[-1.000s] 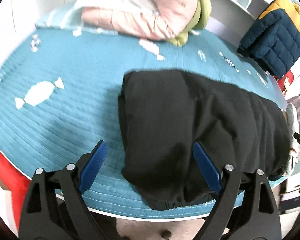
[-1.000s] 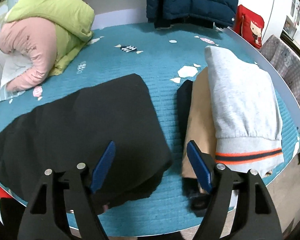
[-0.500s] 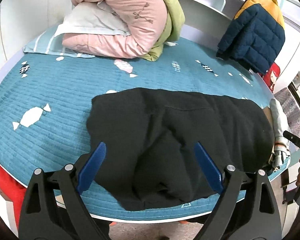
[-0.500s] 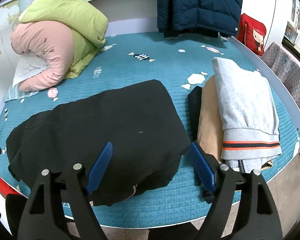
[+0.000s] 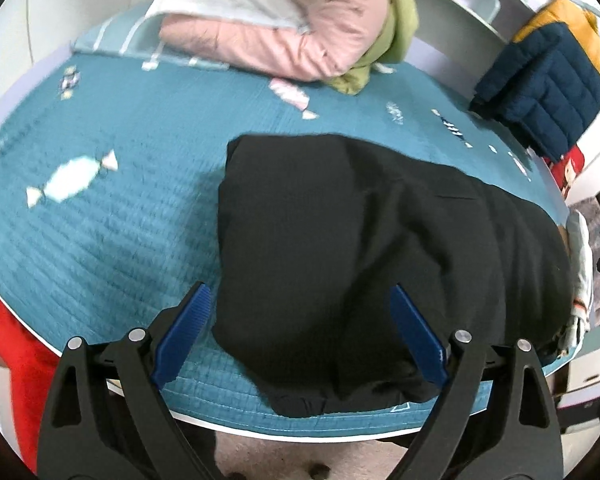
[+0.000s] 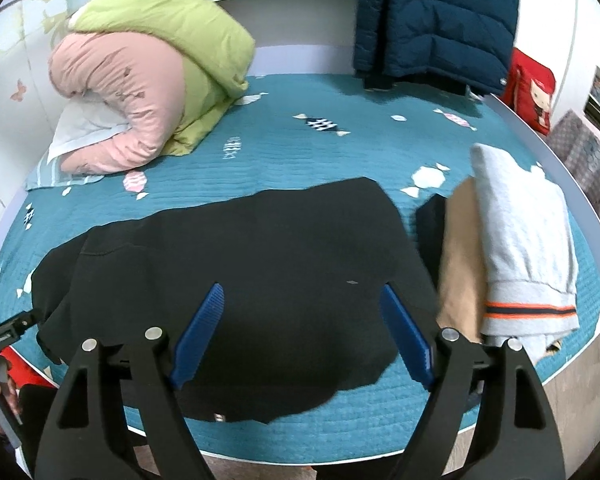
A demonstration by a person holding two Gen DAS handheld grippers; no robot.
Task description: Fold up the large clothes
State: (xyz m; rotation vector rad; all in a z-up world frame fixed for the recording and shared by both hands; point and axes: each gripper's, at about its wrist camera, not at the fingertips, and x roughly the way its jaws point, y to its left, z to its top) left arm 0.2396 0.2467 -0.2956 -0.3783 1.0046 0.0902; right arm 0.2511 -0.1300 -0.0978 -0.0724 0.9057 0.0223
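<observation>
Lying folded on the teal bed cover (image 6: 284, 160), the black garment (image 6: 260, 280) fills both views. Only the right view shows the grey sweatpants (image 6: 528, 252) beside it. Left gripper (image 5: 300, 328) and right gripper (image 6: 302, 328) hover spread, empty; right has shifted leftward over the garment.

The teal quilted bedcover (image 6: 284, 152), printed with candy shapes, spans the whole surface. A pink-and-green rolled duvet (image 6: 152, 72) rests on a white pillow (image 6: 80, 128) at 10 o'clock in the right wrist view. A navy puffer jacket (image 6: 432, 20) hangs at 1 o'clock, with a red cushion (image 6: 534, 90) just beside it at 2 o'clock.
</observation>
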